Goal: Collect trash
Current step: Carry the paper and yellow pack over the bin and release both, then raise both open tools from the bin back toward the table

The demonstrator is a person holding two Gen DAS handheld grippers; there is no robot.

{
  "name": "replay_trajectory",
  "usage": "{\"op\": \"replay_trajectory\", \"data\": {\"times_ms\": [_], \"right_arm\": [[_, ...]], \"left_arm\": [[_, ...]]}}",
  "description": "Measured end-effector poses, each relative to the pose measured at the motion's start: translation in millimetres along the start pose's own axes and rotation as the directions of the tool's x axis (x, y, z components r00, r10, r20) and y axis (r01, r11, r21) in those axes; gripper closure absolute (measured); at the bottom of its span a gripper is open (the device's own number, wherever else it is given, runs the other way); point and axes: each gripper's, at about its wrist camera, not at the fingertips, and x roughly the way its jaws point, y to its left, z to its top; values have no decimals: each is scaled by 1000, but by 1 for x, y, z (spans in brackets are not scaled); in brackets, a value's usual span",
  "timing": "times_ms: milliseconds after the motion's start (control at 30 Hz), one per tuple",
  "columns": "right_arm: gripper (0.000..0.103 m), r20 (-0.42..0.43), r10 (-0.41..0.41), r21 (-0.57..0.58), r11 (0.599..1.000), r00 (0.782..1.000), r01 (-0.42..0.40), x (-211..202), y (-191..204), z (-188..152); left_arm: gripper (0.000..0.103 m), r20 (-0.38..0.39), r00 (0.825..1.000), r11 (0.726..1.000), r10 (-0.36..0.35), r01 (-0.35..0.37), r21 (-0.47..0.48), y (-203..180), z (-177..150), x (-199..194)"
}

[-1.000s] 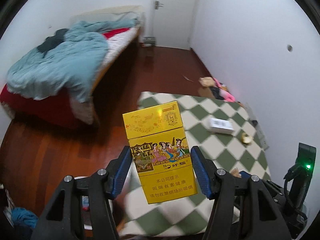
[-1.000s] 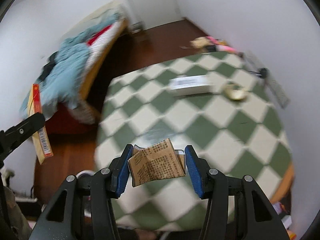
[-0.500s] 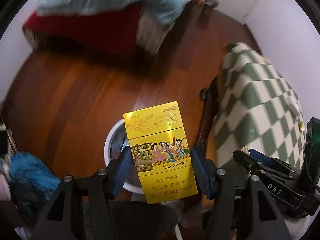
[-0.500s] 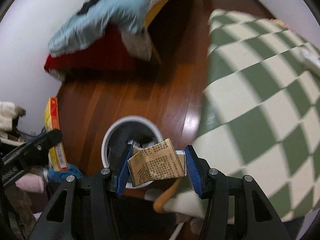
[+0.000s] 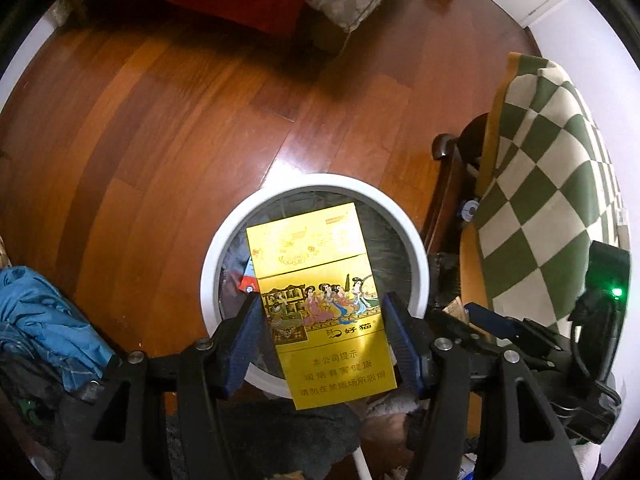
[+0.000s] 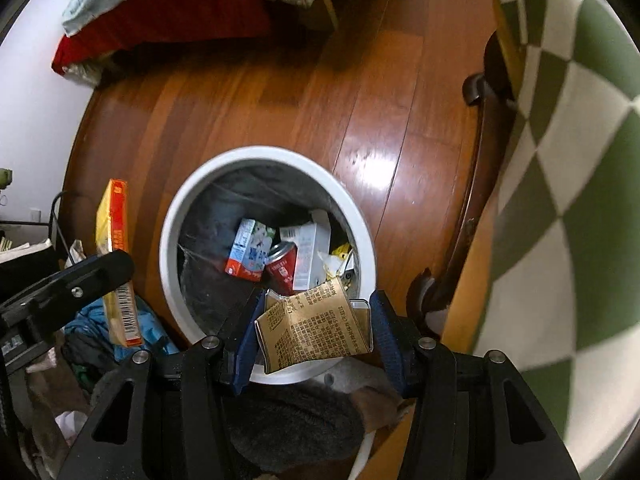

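**Both hands over the bin, trash between the pads**

My left gripper (image 5: 322, 334) points down at the white-rimmed trash bin (image 5: 416, 240) on the wooden floor (image 5: 180, 120). The yellow cigarette pack (image 5: 320, 300) stands between its blue pads, over the bin's mouth; the jaws are opening, and I can see a thin gap at the right pad.

My right gripper (image 6: 316, 330) is clamped on a brown printed packet (image 6: 316, 328), crumpled and tilted, just above the bin's near rim (image 6: 172, 216). Inside the dark liner lie a small blue-and-white carton (image 6: 250, 250), a red can (image 6: 282, 266) and a white box (image 6: 310, 248), touching one another.

The green-and-cream checked tablecloth (image 6: 580, 180) hangs to the right of the bin. From the right camera my left gripper shows at the left edge with the yellow pack seen edge-on
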Motion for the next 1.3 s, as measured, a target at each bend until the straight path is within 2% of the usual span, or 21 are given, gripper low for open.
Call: {"op": "replay_trajectory", "data": {"times_ms": [33,67,133,200,300,367,500,700,1033,1133,1300], "right_arm": [[46,-15,3,-4,1000,1000,-3,6,0,2],[45,-36,8,-13,1000,999,-9,13,2,4],[43,-58,13,-24,1000,998,-15,24,4,6],[41,-81,6,-41,999,997,-9,34,7,6],[11,-95,-13,-58,998,995,7,39,9,4],[4,-89,-43,-76,996,995,37,40,13,2],[3,-69,-92,-105,991,993,85,29,17,-1],[3,-27,-144,-129,982,989,139,11,19,-4],[2,19,-142,-150,978,990,143,-20,27,-13],[2,38,-140,-157,977,989,145,-32,29,-18],[2,85,-123,-171,976,989,136,-63,32,-30]], "left_arm": [[33,6,1000,1000,14,-14,2,0,2,2],[16,16,999,999,39,-39,3,1,1,1],[5,39,995,996,87,-88,3,3,-2,-1],[5,43,993,994,113,-113,-8,8,-5,-1],[5,62,985,987,160,-159,-22,14,-10,-4],[5,82,977,981,195,-194,-26,16,-14,-7],[5,105,967,972,233,-230,-41,19,-22,-10],[5,109,965,971,238,-232,-58,21,-34,-14],[5,138,958,967,252,-245,-66,17,-53,-33],[5,160,958,971,239,-230,-69,15,-59,-43],[5,207,948,970,242,-233,-69,11,-69,-67]]}}
